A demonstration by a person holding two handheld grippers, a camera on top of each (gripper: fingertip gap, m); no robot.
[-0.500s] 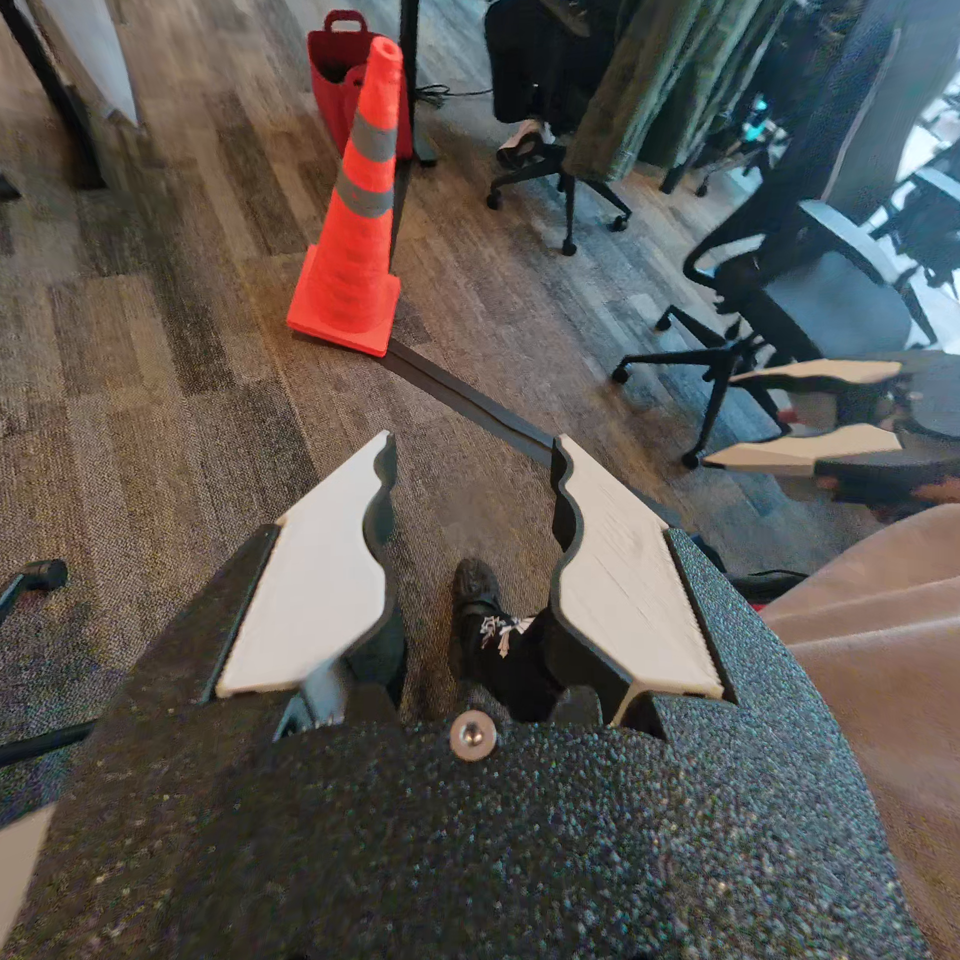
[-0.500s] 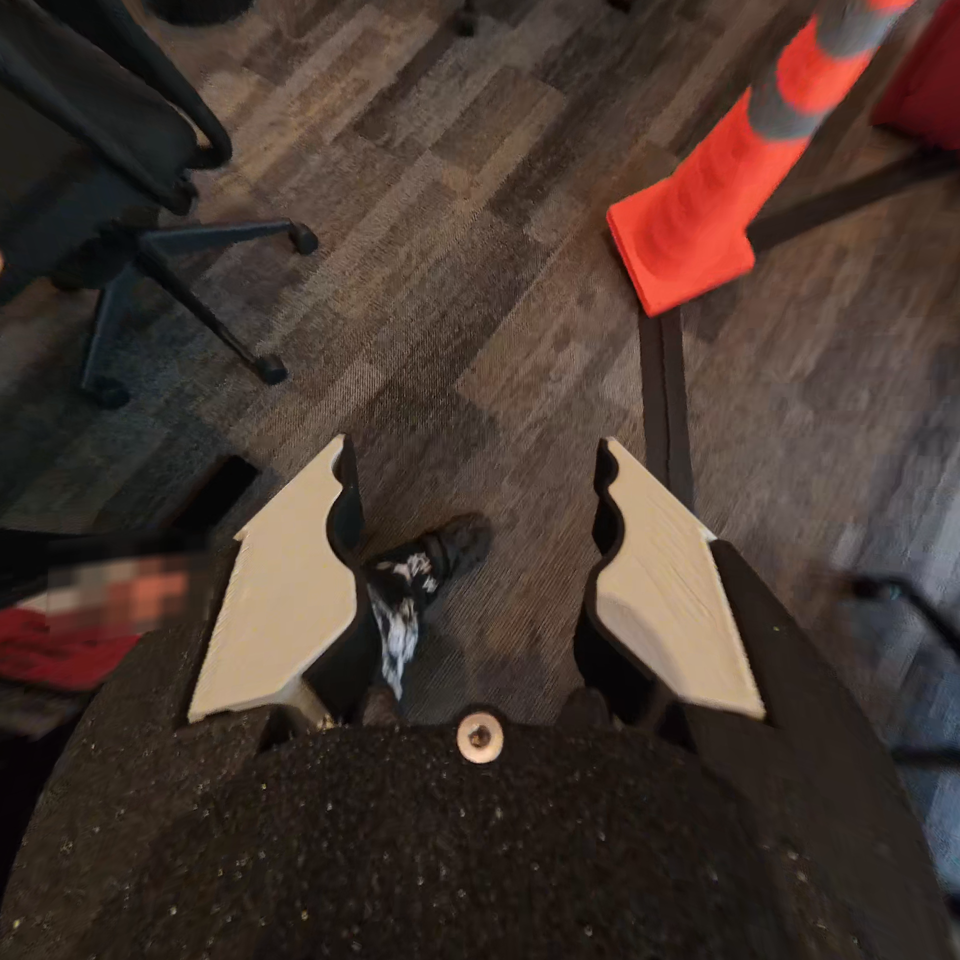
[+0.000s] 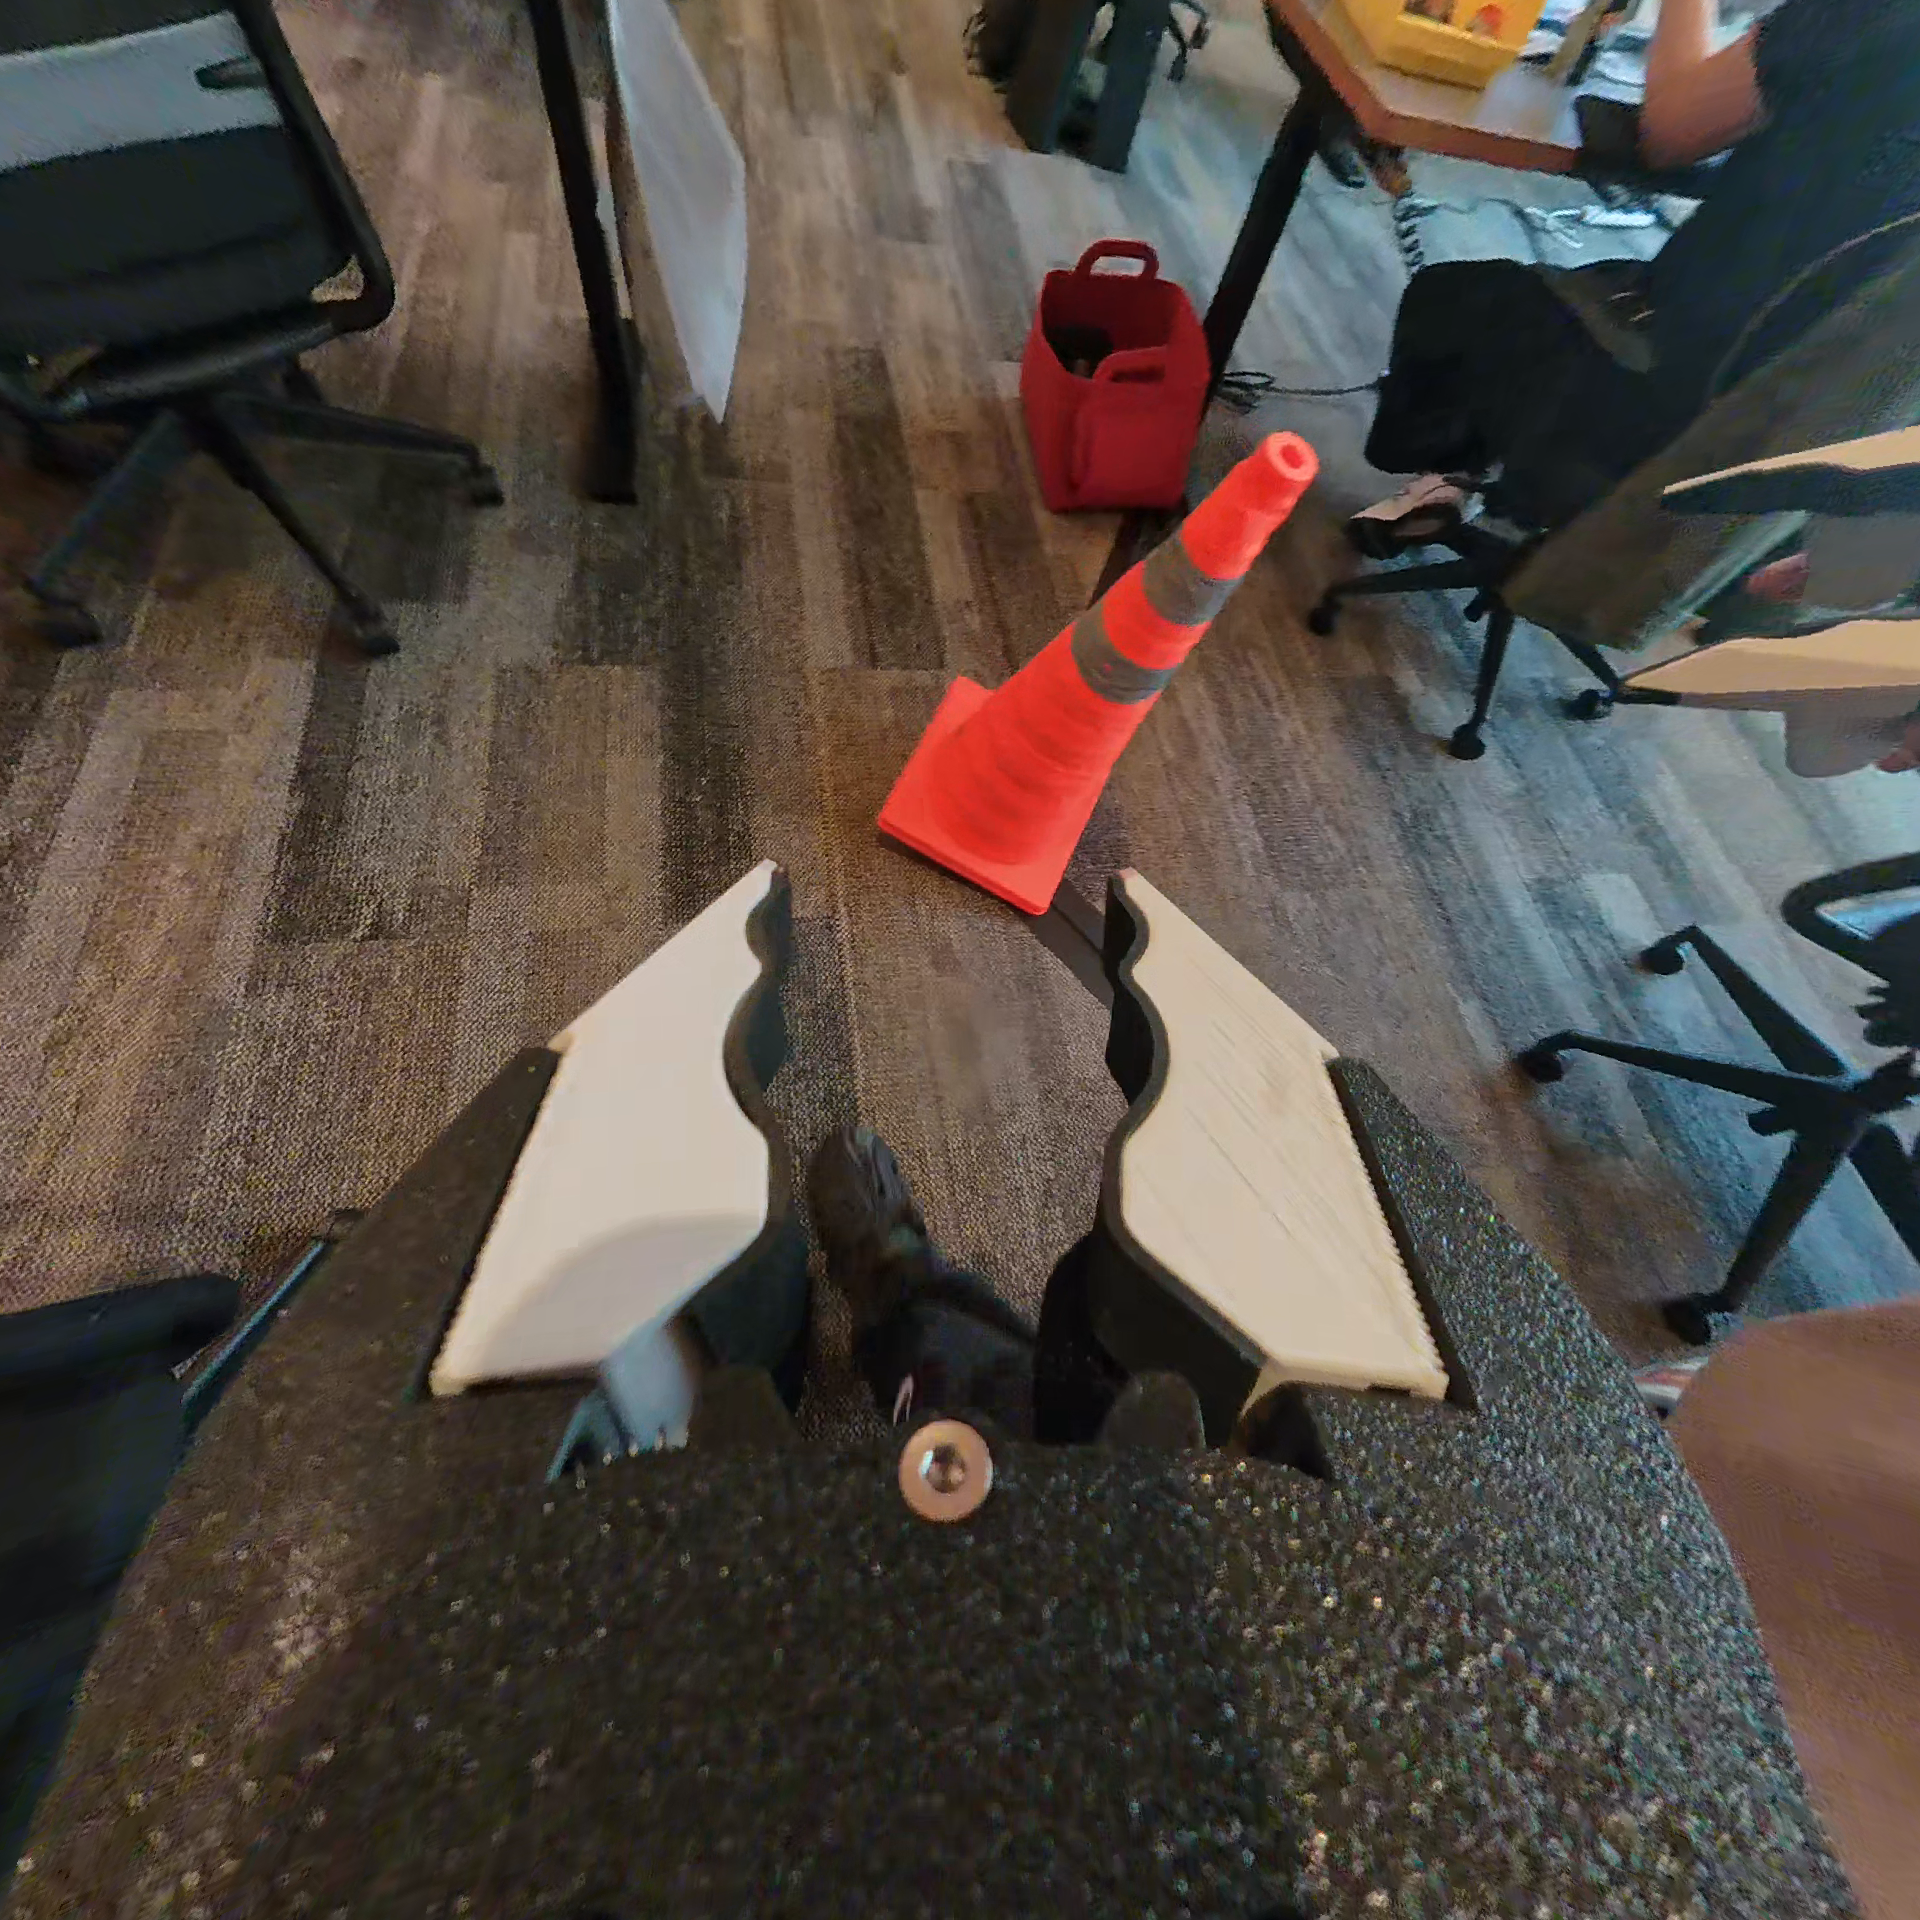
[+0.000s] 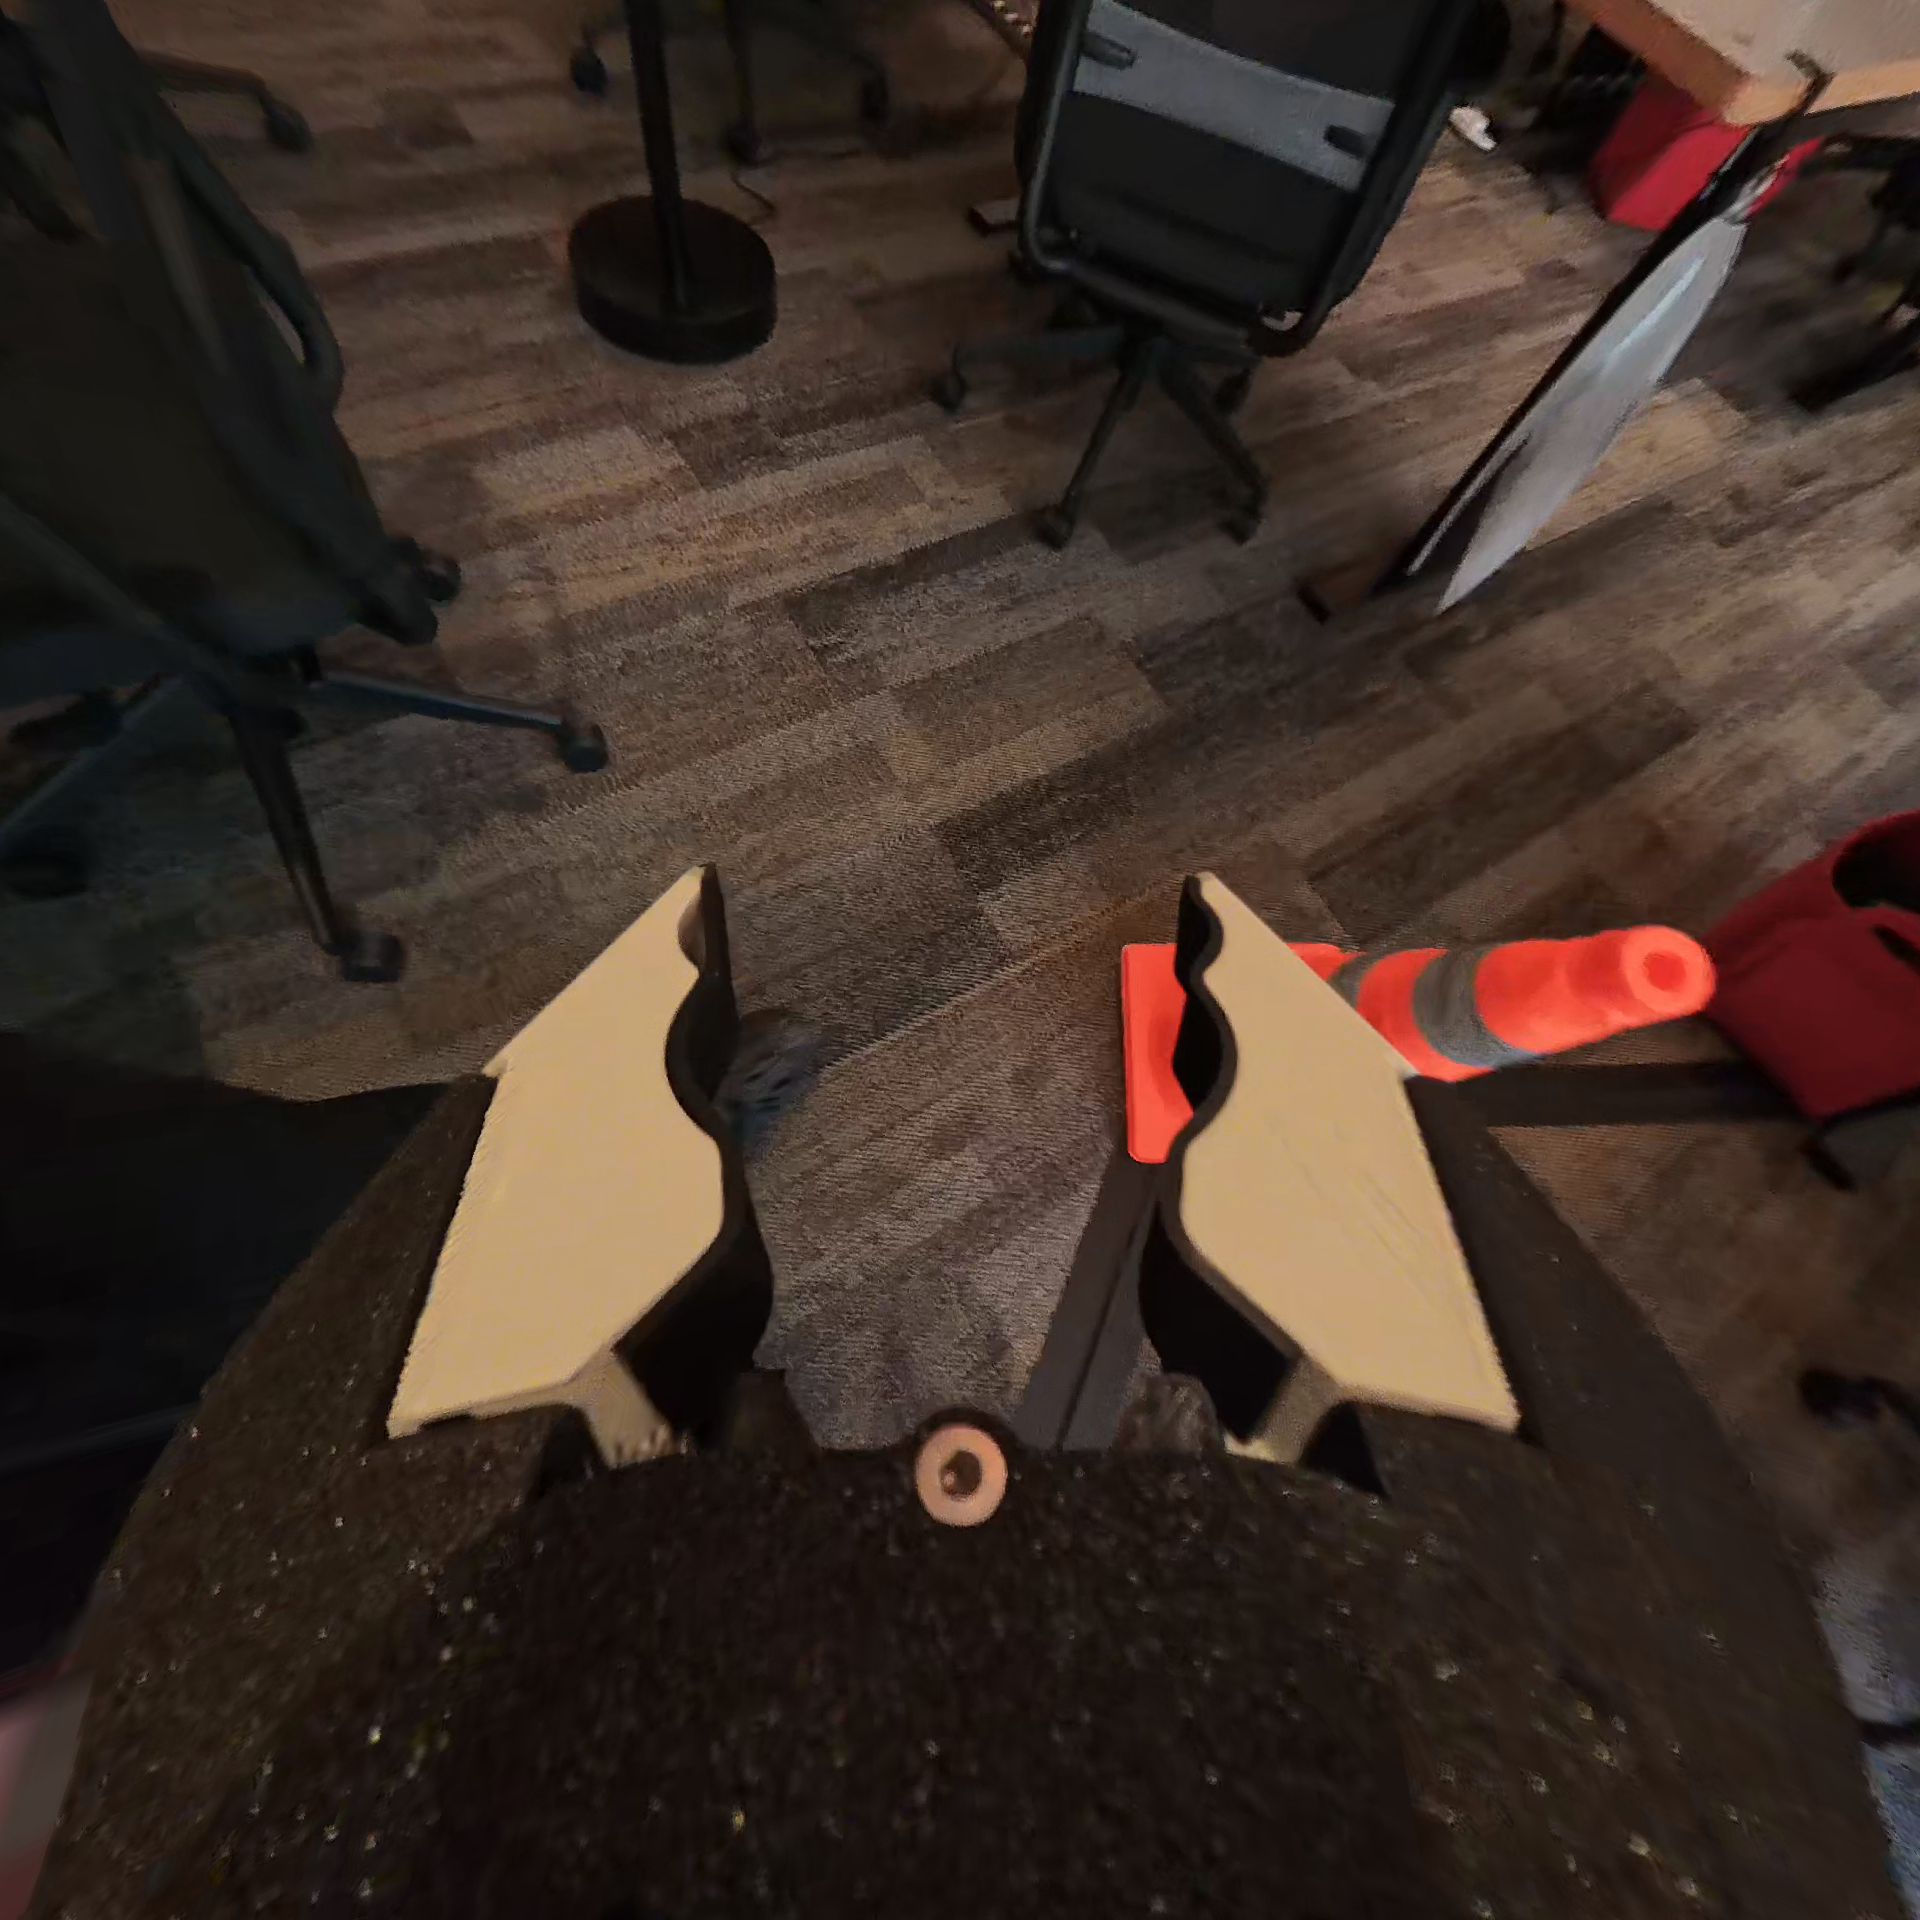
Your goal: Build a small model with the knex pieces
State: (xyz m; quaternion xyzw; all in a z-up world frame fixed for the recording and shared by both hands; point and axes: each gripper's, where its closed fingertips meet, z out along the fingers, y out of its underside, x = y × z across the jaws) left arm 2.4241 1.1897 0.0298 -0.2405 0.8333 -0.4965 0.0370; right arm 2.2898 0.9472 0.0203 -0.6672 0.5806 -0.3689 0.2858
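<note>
Both views are now showing more of the room than half a second ago, with the orange traffic cone (image 3: 1081, 686) sliding from 11 o'clock to 1 o'clock in the left wrist view. Left gripper (image 3: 945, 883) is hanging over the grey carpet (image 3: 416, 831), jaws spread and gripping nothing, a dark shoe (image 3: 862, 1195) showing between them. Right gripper (image 4: 951, 883) is also hovering with jaws spread and empty, the cone (image 4: 1538, 997) lying just past its right finger at 3 o'clock. A red felt bag (image 3: 1112, 384) is standing beyond the cone at 12 o'clock, beside a desk (image 3: 1455, 114) leg, and office chairs (image 4: 1195, 208) are ringing the floor.
</note>
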